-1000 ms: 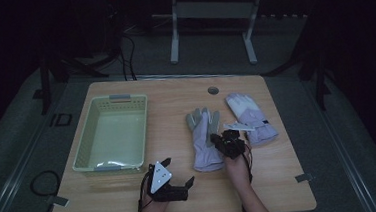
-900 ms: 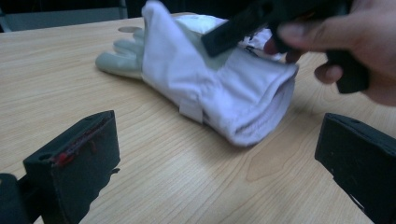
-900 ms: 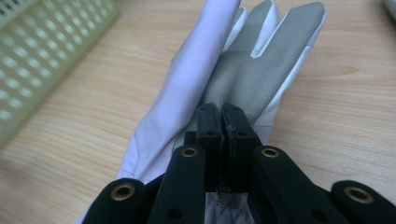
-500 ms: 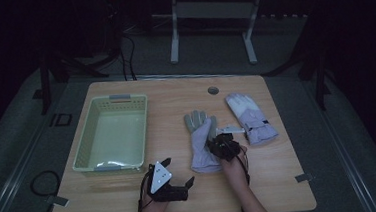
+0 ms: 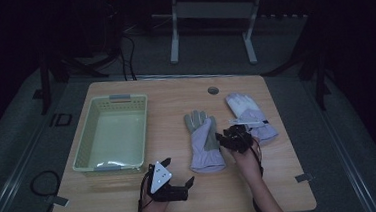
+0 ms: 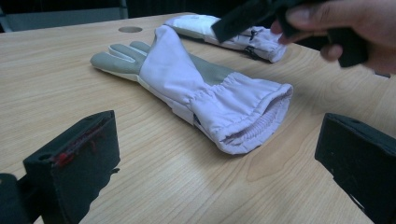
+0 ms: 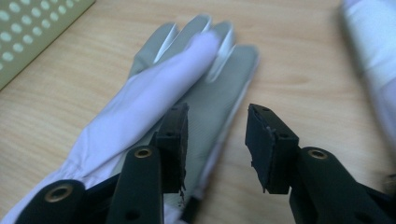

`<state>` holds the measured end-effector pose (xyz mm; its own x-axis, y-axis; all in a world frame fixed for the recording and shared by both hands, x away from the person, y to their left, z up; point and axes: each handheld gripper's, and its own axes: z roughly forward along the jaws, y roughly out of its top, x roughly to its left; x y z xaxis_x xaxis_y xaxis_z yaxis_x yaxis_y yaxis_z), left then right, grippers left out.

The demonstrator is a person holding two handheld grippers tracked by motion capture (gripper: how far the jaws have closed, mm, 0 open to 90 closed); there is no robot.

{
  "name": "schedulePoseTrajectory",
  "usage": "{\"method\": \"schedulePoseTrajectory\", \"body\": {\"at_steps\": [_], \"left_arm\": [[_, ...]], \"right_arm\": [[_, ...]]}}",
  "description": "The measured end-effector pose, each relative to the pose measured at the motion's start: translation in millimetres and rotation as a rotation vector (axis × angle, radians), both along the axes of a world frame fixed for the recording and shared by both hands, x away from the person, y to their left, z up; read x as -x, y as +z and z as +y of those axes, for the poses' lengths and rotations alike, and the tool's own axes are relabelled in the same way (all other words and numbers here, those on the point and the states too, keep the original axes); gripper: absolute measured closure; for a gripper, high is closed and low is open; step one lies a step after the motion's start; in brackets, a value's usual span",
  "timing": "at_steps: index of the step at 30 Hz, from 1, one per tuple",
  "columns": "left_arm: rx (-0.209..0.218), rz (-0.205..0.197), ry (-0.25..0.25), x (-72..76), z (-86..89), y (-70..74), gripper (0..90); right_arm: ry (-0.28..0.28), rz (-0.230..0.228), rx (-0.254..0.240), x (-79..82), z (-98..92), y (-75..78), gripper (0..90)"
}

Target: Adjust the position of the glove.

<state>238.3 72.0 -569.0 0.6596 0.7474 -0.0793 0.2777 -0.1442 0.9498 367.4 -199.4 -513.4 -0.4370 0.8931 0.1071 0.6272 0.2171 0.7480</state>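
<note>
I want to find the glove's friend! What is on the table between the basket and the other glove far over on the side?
The folded glove lies between the basket and the far glove, seen in the high view.

1. High view: fixed above the person's side, facing forward and down, far enough to take in the whole table (image 5: pixel 175 89) and the floor beyond.
2. Left gripper view: rides low, just above the tabletop, looking level across it at the near glove (image 6: pixel 196 88), cuff toward the camera.
3. Right gripper view: looks steeply down, very close to the same glove (image 7: pixel 154 93).
4. Shared ground: all three views cover the near glove (image 5: pixel 204 141); the far glove (image 5: pixel 249 114) appears in the high and left gripper views.
</note>
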Motion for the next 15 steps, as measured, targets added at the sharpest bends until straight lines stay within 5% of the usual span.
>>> {"method": "schedulePoseTrajectory", "body": {"at_steps": [6,15], "left_arm": [[0.001,0.0,0.001,0.1,-0.1,0.0,0.0],[0.0,-0.001,0.002,0.1,-0.3,0.0,0.0]], "right_arm": [[-0.011,-0.051,0.039,-8.4,-23.2,16.7,53.7],[-0.068,-0.07,0.09,-17.3,-67.5,25.7,52.7]]}}
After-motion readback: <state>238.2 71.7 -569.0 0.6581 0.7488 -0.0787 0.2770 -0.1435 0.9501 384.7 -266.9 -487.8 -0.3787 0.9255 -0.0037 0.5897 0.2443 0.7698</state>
